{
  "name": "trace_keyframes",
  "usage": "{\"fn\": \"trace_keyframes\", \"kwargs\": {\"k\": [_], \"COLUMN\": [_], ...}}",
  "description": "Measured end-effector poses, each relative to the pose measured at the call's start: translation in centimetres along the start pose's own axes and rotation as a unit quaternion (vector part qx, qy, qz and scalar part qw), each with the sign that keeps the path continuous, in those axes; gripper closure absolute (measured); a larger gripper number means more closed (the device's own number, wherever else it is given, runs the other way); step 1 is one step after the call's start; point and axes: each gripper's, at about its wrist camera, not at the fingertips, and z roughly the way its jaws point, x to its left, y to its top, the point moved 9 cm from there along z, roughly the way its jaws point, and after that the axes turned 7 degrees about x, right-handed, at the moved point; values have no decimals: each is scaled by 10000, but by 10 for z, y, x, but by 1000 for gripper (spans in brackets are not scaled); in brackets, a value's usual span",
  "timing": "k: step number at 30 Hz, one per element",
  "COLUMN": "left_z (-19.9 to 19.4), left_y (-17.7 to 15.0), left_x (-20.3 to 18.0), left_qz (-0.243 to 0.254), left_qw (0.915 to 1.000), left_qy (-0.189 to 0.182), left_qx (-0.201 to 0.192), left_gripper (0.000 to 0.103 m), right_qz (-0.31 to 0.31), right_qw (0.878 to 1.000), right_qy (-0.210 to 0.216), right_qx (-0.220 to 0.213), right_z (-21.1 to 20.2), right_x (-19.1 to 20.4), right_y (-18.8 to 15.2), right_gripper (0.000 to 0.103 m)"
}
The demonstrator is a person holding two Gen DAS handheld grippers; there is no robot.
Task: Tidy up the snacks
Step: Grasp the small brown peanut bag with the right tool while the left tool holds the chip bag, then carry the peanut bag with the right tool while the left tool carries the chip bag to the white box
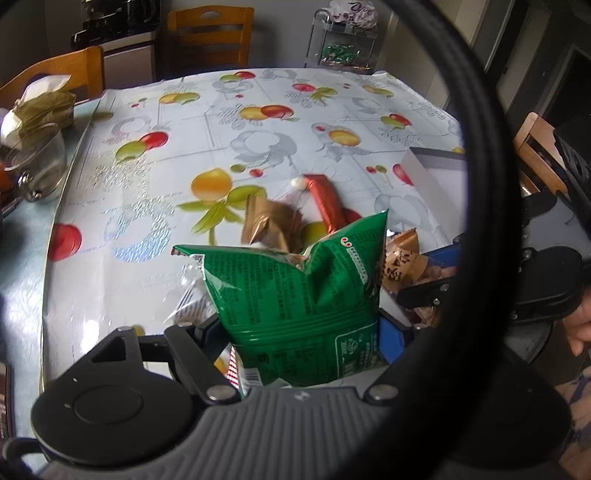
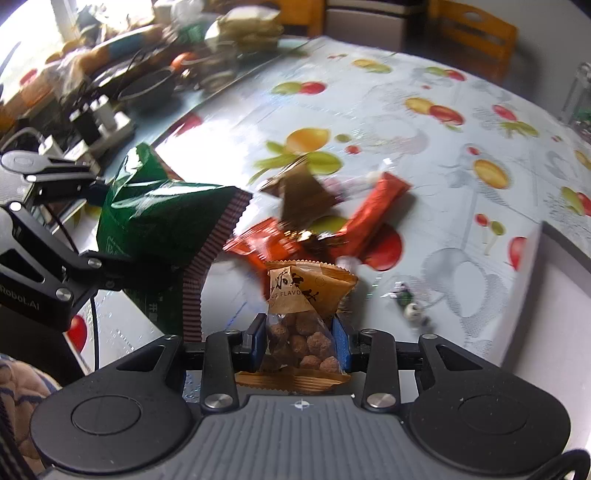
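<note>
My right gripper [image 2: 300, 341] pinches the brown snack pouch [image 2: 306, 317] beside the green bag [image 2: 162, 218]; slick film could slip free.

Inventory by kind, as visible:

- Green snack bag [image 1: 295, 295] — one.
- Orange-and-clear packet of brown round snacks [image 2: 303, 317] — one.
- Red wrapped bars — two: one long [image 2: 373, 218], one shorter [image 2: 258, 247].
- Brown foil packet [image 2: 299, 199] — one.
- Small wrapped candies — at least two: one beside the white box [image 2: 410, 310], one by the long bar [image 1: 297, 183].
- White box [image 1: 432, 177] — one.
- Wooden chairs behind the counter [image 1: 147, 258] — two [image 1: 210, 33] [image 1: 62, 70].
</note>
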Motion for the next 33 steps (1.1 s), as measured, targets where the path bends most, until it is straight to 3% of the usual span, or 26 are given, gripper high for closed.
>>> {"fn": "trace_keyframes", "kwargs": {"k": [18, 33], "left_z": [3, 20], "left_y": [43, 78], "left_x": [-50, -123], "left_qz": [427, 1193], "left_qw": [9983, 9891], "left_qy": [-376, -846], "left_qx": [-153, -164], "left_gripper": [24, 24], "right_qz": [849, 1525], "right_qw": [9945, 9830], "right_qy": [-389, -801], "right_qx": [-465, -639], "right_z": [-39, -65], "right_x": [-54, -101], "right_y": [-14, -43], "right_gripper": [65, 65]}}
